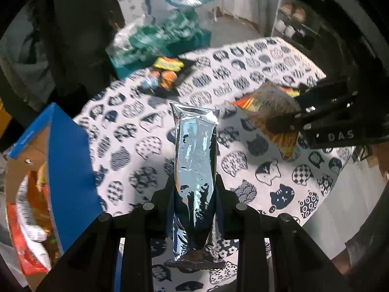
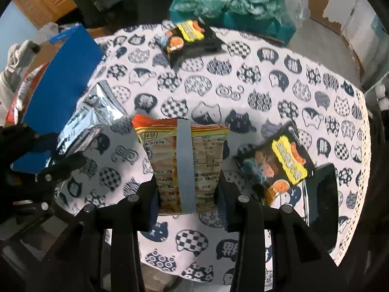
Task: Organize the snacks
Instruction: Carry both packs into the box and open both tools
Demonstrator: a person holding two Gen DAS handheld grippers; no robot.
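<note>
My left gripper (image 1: 194, 189) is shut on a silver foil snack packet (image 1: 195, 160), held above the cat-print tablecloth (image 1: 279, 168); the packet also shows at the left of the right wrist view (image 2: 92, 119). My right gripper (image 2: 187, 192) is shut on an orange-and-yellow snack bag (image 2: 209, 160), also held above the table; it shows at the right of the left wrist view (image 1: 269, 104). Two black snack packs lie on the cloth: one at the far edge (image 2: 189, 41), one at the right (image 2: 282, 165).
A blue cardboard box (image 1: 70, 165) stands at the table's left edge with red and orange snack bags (image 1: 29, 219) inside. A teal bin with crumpled green plastic bags (image 2: 231, 4) sits beyond the far edge. A black flat object (image 2: 323, 199) lies at the right.
</note>
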